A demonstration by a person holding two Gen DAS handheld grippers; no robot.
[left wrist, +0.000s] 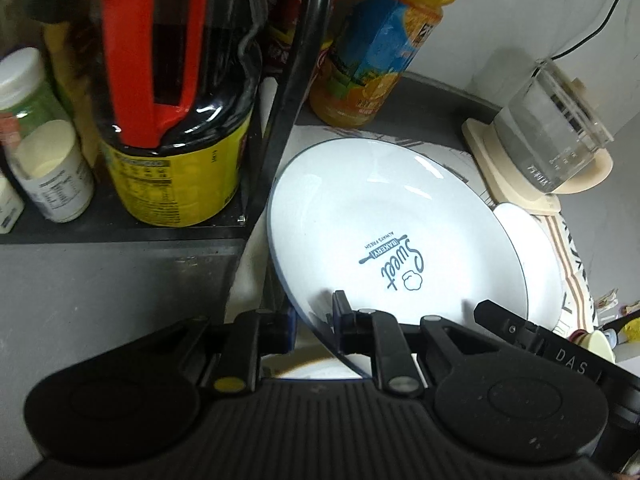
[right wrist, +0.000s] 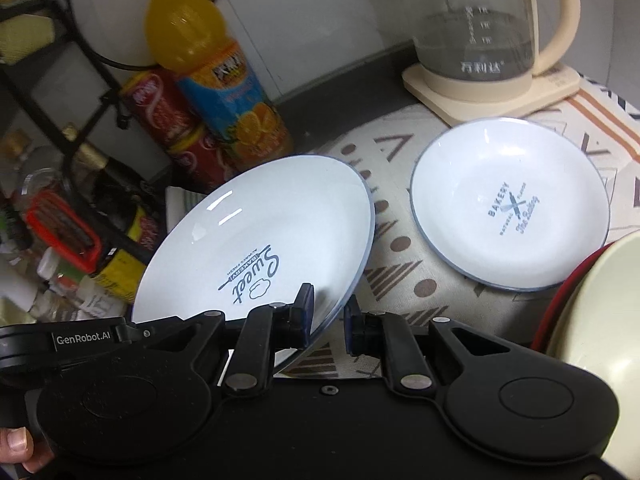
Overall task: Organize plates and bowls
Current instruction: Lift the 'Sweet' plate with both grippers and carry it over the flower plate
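A white plate [left wrist: 400,216] with a blue rim and "Sweet Bakery" print hangs tilted above the patterned cloth. In the left wrist view my left gripper [left wrist: 316,316] is shut on its near-left rim. In the right wrist view the same plate [right wrist: 260,232] has my right gripper [right wrist: 329,312] shut on its lower right rim. A smaller white "Bakery" plate [right wrist: 510,204] lies flat on the cloth to the right, half hidden behind the lifted plate [left wrist: 536,248] in the left view. A cream bowl [right wrist: 600,320] inside a red one [right wrist: 558,304] sits at the near right.
A black wire rack [left wrist: 280,120] packed with sauce bottles and jars stands on the left. An orange juice bottle [right wrist: 216,80] and red cans [right wrist: 168,120] sit behind the plate. A glass kettle [right wrist: 480,28] on a cream base stands at the back right.
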